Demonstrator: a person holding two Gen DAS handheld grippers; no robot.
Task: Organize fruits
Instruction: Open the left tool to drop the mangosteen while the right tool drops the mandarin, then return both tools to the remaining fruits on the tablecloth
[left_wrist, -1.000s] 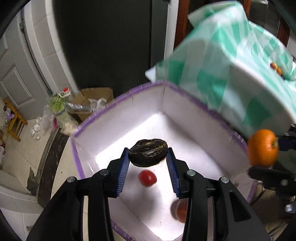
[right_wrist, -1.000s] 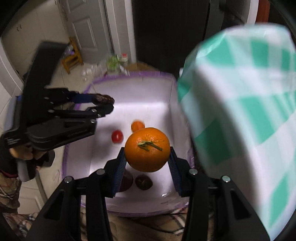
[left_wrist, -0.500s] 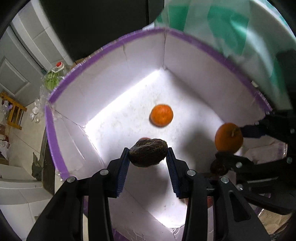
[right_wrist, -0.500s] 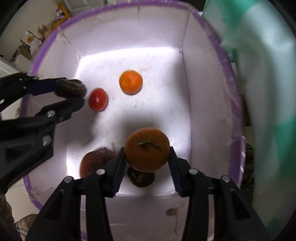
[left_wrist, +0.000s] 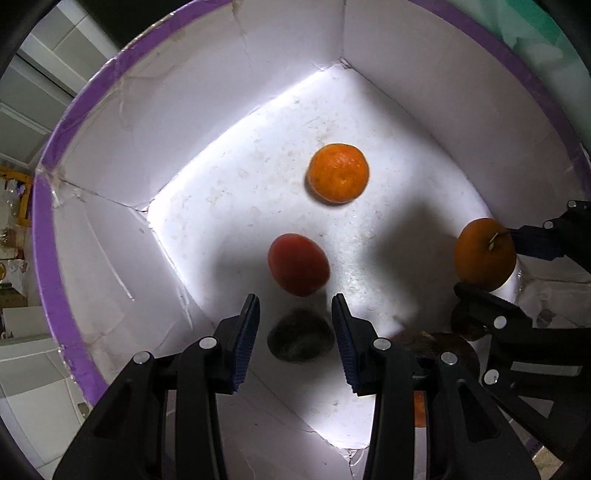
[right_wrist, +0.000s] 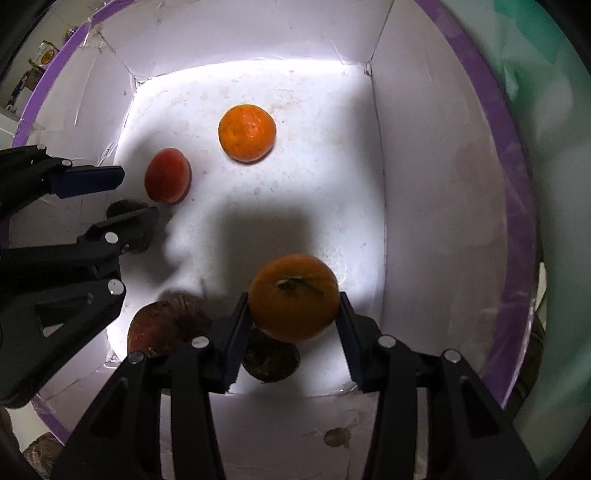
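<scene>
Both grippers are inside a white box with a purple rim (left_wrist: 44, 236). My left gripper (left_wrist: 295, 332) is open; the dark wrinkled fruit (left_wrist: 300, 340) lies on the box floor below and between its fingers. A red tomato (left_wrist: 298, 264) and a small orange (left_wrist: 338, 173) lie just beyond. My right gripper (right_wrist: 293, 332) is shut on a stemmed orange (right_wrist: 293, 297), held just above the floor; it also shows in the left wrist view (left_wrist: 484, 253). The dark fruit shows partly behind my left gripper's fingers (right_wrist: 122, 208) in the right wrist view.
The right wrist view shows the box (right_wrist: 513, 206) holding the tomato (right_wrist: 167, 180), the small orange (right_wrist: 246, 137), a reddish-brown fruit (right_wrist: 162, 325) and a dark round fruit (right_wrist: 269, 354) under the held orange. A green-checked cloth (right_wrist: 554, 110) hangs at the right.
My left gripper lowered into the box, opened and let go of the dark fruit, which now lies on the floor. My right gripper sank lower with the orange.
</scene>
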